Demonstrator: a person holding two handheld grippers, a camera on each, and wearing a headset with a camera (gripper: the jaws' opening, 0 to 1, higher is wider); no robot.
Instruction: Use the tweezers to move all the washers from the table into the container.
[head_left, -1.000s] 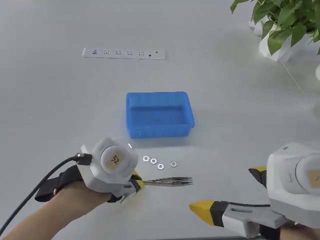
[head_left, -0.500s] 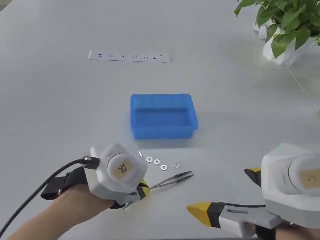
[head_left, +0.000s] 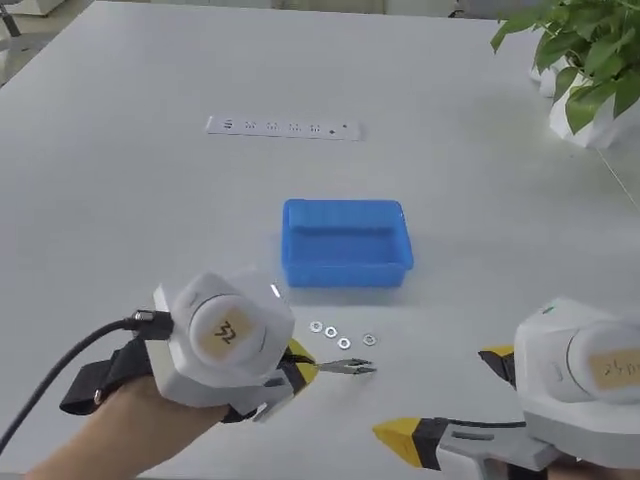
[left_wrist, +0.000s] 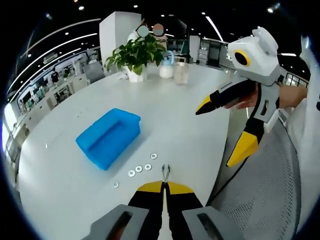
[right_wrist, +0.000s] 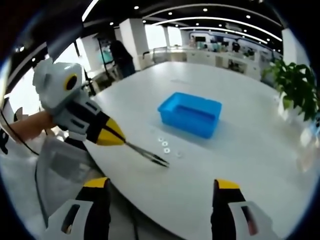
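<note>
Your left gripper (head_left: 300, 368) clamped on tweezers (head_left: 346, 369); right gripper (right_wrist: 161, 186) jaws apart, idle; four washers (head_left: 343, 336) in row on tabletop (head_left: 150, 220), 6 o'clock of container (head_left: 346, 243); first pick-up likely in hand; next, set tips astride nearest washer, pinch gently.

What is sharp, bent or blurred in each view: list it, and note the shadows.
Head view: even soft light, the washers crisp, only a faint shadow beneath the blue container. Left gripper view: fisheye bows the table edge, ceiling lamps show as bright dots. Right gripper view: softer overall, the tweezers slightly smeared, bright glare at the left.
</note>
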